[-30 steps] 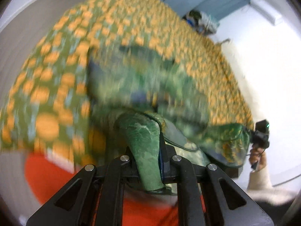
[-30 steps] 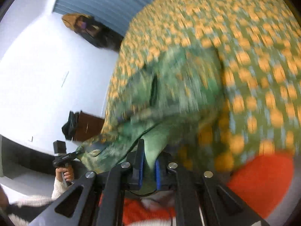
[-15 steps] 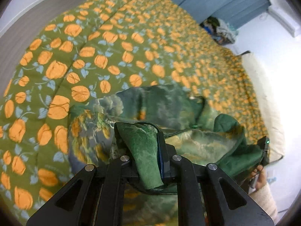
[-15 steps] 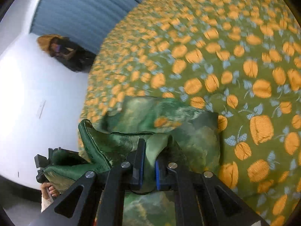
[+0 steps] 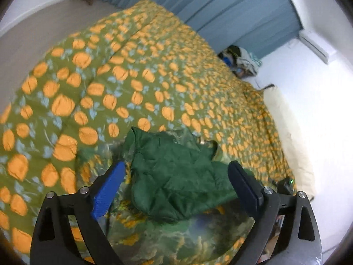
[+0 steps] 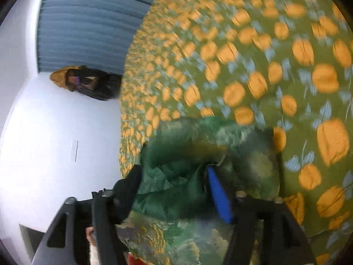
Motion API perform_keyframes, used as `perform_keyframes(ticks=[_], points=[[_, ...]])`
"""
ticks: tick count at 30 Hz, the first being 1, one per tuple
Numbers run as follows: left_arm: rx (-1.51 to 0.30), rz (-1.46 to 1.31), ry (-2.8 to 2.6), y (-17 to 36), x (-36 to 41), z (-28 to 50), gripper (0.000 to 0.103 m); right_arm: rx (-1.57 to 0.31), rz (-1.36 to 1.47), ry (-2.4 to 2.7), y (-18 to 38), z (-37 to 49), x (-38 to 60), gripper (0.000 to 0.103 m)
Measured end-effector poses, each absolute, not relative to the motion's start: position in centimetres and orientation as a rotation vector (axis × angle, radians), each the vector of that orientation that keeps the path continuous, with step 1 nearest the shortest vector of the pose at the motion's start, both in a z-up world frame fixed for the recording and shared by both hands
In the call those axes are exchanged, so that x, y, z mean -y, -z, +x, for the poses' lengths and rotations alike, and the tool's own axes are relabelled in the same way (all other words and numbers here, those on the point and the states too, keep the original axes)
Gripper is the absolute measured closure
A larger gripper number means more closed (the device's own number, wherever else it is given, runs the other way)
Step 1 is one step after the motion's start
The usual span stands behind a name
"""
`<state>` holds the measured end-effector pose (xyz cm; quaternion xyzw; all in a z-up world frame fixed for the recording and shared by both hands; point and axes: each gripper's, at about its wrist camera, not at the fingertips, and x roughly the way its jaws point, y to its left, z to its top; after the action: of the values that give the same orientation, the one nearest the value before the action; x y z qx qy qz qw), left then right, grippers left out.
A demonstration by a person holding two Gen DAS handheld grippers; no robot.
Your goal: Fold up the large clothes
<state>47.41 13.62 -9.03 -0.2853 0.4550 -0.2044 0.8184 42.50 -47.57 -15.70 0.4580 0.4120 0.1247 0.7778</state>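
Note:
A green garment (image 5: pixel 172 190) with a yellow-green print and plain dark green lining lies bunched on the bed. Its lining-side fold rests on top of the printed layer. My left gripper (image 5: pixel 176 165) stands wide over that fold, jaws still opening; the cloth lies loose between the blue pad (image 5: pixel 108 190) and the dark pad (image 5: pixel 245 187). In the right wrist view the same garment (image 6: pixel 247 154) sits between the opening jaws of my right gripper (image 6: pixel 174 170), and neither pad presses on it. The picture there is blurred.
The bed carries a green bedspread (image 5: pixel 110 77) with orange fruit, also seen as bedspread (image 6: pixel 275 55). A cream pillow (image 5: pixel 289 137) lies along its right side. A clothes pile (image 5: pixel 240 59) and blue curtain (image 5: pixel 220 11) are behind; a dark bag (image 6: pixel 88 84) stands by the wall.
Both grippers carried the garment's edge forward and down onto the bed, folding it over. Both were shut on the cloth; now both have let go and their jaws stand apart.

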Motion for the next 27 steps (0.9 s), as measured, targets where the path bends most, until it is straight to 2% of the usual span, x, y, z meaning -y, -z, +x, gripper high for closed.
perform_keyframes(ticks=[3,7,9,12,13,14,15,16,17,20,27], points=[[-1.019,-0.494,0.471,9.7,-13.1,46.6,0.004,-0.903,0.799,-0.230,13.8,42.0,46.7,0.035],[-1.192,-0.381,0.499,14.7,-10.0,46.8,0.004,-1.025,0.462,-0.202,14.2,42.6,42.8,0.035],[-1.203,-0.325,0.473,16.1,-8.3,47.0,0.004,-1.073,0.295,-0.158,15.4,43.2,40.3,0.035],[-1.190,-0.266,0.419,16.9,-6.7,47.4,0.007,-1.077,0.252,-0.089,16.7,43.9,39.3,0.035],[-1.188,-0.257,0.399,17.0,-6.5,47.6,0.011,-1.073,0.264,-0.079,16.9,44.0,39.2,0.037],[-1.191,-0.249,0.380,17.1,-6.3,47.7,0.028,-1.066,0.274,-0.069,16.9,44.0,39.2,0.055],[-1.194,-0.237,0.357,17.1,-6.4,47.8,0.059,-1.062,0.262,-0.059,16.7,43.9,39.0,0.076],[-1.196,-0.225,0.325,17.1,-6.6,47.9,0.076,-1.054,0.238,-0.046,16.4,43.8,38.6,0.082],[-1.200,-0.229,0.301,17.1,-7.0,48.0,0.088,-1.046,0.215,-0.044,16.1,43.5,38.3,0.087],[-1.149,-0.276,0.271,15.6,-8.7,47.8,0.095,-0.980,0.106,-0.024,13.9,42.6,37.0,0.091],[-0.959,-0.312,0.158,12.9,-10.3,48.5,0.096,-0.748,0.034,0.083,8.1,43.6,36.7,0.092]])
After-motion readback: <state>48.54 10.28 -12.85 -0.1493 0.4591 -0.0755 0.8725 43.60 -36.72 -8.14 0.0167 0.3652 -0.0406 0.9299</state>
